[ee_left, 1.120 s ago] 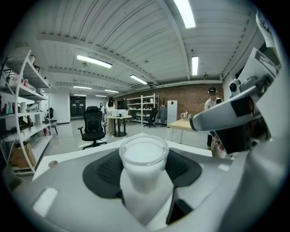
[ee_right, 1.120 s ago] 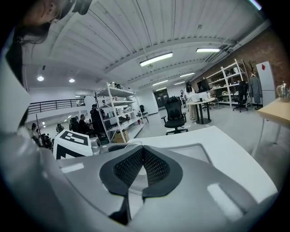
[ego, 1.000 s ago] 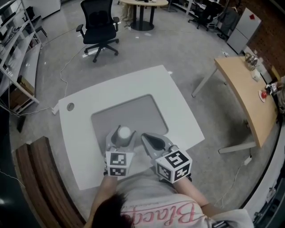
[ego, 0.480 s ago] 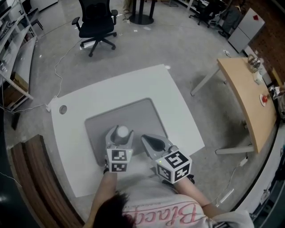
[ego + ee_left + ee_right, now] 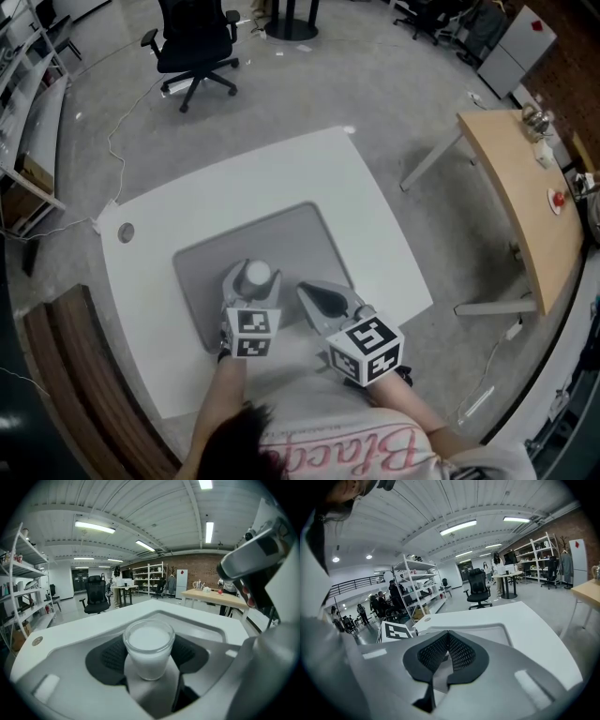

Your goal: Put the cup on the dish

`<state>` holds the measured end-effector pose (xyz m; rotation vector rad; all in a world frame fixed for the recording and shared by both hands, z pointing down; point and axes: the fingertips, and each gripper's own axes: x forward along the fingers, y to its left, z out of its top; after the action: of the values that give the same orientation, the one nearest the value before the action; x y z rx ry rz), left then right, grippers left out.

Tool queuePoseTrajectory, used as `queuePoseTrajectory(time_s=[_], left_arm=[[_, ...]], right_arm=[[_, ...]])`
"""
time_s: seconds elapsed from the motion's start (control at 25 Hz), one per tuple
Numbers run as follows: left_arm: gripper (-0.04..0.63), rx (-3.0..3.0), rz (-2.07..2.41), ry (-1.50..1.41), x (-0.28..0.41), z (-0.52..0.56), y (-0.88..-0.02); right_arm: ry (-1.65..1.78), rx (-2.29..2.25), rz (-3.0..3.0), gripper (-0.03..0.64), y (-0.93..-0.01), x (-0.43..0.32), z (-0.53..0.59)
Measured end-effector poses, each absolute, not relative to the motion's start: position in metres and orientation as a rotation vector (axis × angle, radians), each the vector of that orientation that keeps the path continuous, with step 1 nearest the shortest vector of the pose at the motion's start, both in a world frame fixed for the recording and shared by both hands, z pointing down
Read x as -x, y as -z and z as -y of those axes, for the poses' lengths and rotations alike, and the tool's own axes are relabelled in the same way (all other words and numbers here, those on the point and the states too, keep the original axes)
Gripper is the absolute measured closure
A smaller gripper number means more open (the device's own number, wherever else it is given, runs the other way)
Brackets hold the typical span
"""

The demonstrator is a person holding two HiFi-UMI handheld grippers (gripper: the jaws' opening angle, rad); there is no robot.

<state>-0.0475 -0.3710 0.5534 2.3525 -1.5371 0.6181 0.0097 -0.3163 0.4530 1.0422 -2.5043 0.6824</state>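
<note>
1. Left gripper (image 5: 251, 287): closed on the cup (image 5: 148, 641). The glass wall is pinched from both sides by the dark pads, and the cup is held upright.
2. Cup: clear glass with white contents nearly to the rim. It is held over the near edge of the grey mat (image 5: 281, 234), left of that edge's middle. Contact with the mat cannot be judged.
3. Right gripper (image 5: 446, 644): jaws closed together, pads touching, nothing held. It is seen just right of the left gripper, over the same near edge.
4. Mat: set in the middle of the white table (image 5: 281, 173).
5. An office chair (image 5: 192, 42) is noted beyond the far edge.
</note>
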Motion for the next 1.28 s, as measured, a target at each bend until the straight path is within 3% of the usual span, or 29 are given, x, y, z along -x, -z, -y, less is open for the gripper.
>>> queuePoseTrajectory(time_s=[0.28, 0.44, 0.64, 1.04, 1.16, 1.24, 1.28], left_arm=[[0.329, -2.319, 1.521, -0.63, 0.048, 0.372, -0.56], [0.221, -2.287, 1.46, -0.609, 0.047, 0.37, -0.562], [0.219, -2.273, 1.525, -0.596, 0.052, 0.366, -0.549], [0.384, -2.24, 1.56, -0.524, 0.066, 0.338, -0.529], [0.485, -2.222, 1.59, -0.499, 0.069, 0.326, -0.522], [0.589, -2.215, 1.624, -0.483, 0.072, 0.318, -0.516], [0.595, -2.218, 1.63, -0.477, 0.074, 0.314, -0.513]], right_arm=[[-0.681, -1.037, 2.509, 0.615, -0.453, -0.005, 0.314], [-0.675, -1.056, 2.515, 0.615, -0.45, -0.006, 0.31], [-0.688, -1.069, 2.542, 0.615, -0.445, -0.009, 0.305], [-0.636, -1.04, 2.59, 0.617, -0.434, 0.008, 0.282], [-0.631, -1.037, 2.605, 0.617, -0.431, 0.009, 0.273], [-0.623, -1.031, 2.615, 0.615, -0.428, 0.01, 0.266], [-0.619, -1.03, 2.62, 0.617, -0.427, 0.012, 0.262]])
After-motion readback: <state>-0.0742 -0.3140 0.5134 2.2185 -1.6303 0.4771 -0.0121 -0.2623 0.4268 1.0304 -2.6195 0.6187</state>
